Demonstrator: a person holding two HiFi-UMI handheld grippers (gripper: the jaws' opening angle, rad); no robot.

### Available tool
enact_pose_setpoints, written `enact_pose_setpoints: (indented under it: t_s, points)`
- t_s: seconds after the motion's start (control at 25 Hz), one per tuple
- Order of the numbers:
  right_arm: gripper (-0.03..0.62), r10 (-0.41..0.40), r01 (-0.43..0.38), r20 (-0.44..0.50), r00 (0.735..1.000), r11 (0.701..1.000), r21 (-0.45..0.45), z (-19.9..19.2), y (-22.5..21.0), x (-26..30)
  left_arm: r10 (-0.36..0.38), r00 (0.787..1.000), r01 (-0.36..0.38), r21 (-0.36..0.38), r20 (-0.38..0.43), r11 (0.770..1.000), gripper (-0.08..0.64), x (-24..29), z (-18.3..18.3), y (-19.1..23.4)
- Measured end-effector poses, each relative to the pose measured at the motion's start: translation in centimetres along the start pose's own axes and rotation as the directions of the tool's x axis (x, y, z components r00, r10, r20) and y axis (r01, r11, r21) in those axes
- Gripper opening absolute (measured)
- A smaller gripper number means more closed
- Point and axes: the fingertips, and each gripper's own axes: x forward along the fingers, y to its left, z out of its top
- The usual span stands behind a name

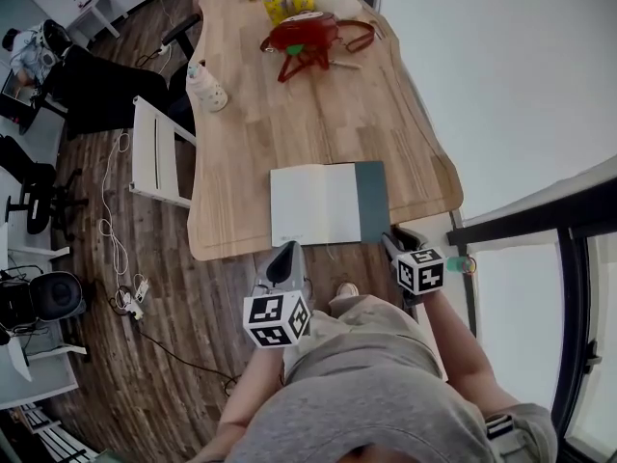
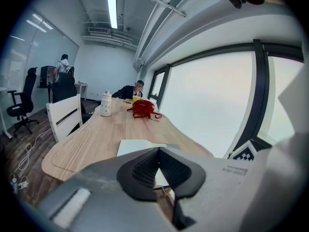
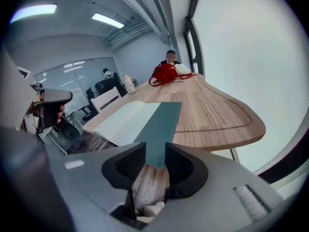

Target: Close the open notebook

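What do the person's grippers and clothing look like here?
The left gripper and right gripper are grey bodies with black ribbed pads, each carrying a white cube printed with black square markers. The person wears a grey top.

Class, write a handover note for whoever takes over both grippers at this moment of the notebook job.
Left gripper: fingers together, empty, short of the table's near edge.
Right gripper: fingers apart, empty, lined up with the teal cover's near corner.
Notebook: open, flat on the table, white pages left, cover right.
Done: nothing yet. Left: probably grip that cover and fold it over the pages.
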Motion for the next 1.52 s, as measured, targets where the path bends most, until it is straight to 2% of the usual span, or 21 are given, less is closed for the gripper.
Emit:
enact_pose_setpoints:
  t_s: [0.16, 0.48, 0.68, 0.92, 1.12, 1.52]
  points:
    - [0.144, 0.018, -0.017, -0.038, 0.999, 1.0, 0.025, -0.8, -0.5, 0.8, 0.016, 1.0, -0.016, -0.002, -0.006, 1.0, 0.005, 0.0, -0.3, 0.5]
    - [0.196, 0.131, -0.117, -0.095, 0.987, 0.983, 0.139, -2.3, -0.2, 2.0, 0.041, 0.999, -0.041, -0.007, -0.012, 0.999, 0.005, -0.3, -0.7, 1.2]
    - [0.195, 0.149, -0.131, -0.11, 0.983, 0.979, 0.155, -3.0, -0.2, 2.2, 0.044, 0.999, -0.044, -0.001, -0.006, 0.999, 0.005, -0.3, -0.6, 0.9]
    - [0.167, 0.179, -0.159, -0.102, 0.978, 0.971, 0.176, -2.8, -0.1, 2.2, 0.049, 0.999, -0.049, 0.004, 0.0, 0.999, 0.005, -0.3, -0.4, 0.7]
    - [0.112, 0.178, -0.167, -0.047, 0.983, 0.971, 0.172, -1.7, -0.2, 1.3, 0.048, 0.999, -0.048, 0.005, 0.004, 0.999, 0.005, -0.3, -0.5, 0.2]
    - [0.049, 0.189, -0.193, 0.036, 0.981, 0.97, 0.15, 0.7, 0.8, -0.6, 0.035, 0.999, -0.035, 0.007, 0.014, 0.999, 0.005, -0.7, -0.6, -0.8]
